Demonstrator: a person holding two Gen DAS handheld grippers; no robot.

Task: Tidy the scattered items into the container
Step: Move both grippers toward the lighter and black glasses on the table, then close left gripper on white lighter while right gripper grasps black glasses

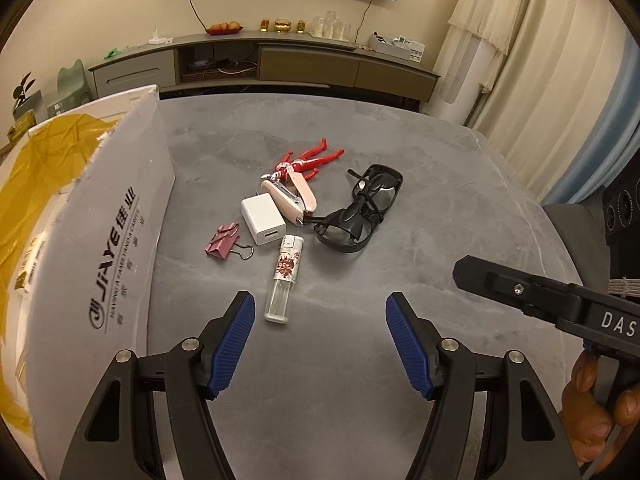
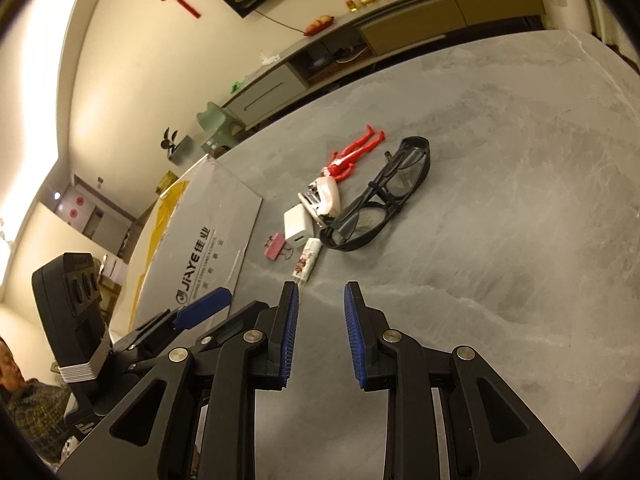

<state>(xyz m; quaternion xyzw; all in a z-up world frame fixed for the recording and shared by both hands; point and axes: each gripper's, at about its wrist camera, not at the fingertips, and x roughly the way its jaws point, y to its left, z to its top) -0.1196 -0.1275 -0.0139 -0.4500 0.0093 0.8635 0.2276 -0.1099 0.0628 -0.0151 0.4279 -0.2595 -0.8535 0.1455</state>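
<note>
A small pile lies mid-table: a red toy figure, a pink stapler, a white charger cube, a pink binder clip, a clear lighter with a cartoon print and black glasses. The cardboard box with a yellow liner stands at the left, its flap leaning over the table. My left gripper is open just short of the lighter. My right gripper is open and empty, nearer than the lighter and glasses.
The grey stone table has bare surface to the right of the pile. A low TV cabinet with cups and fruit runs along the far wall. Curtains hang at the right. A hand holds the right gripper's handle.
</note>
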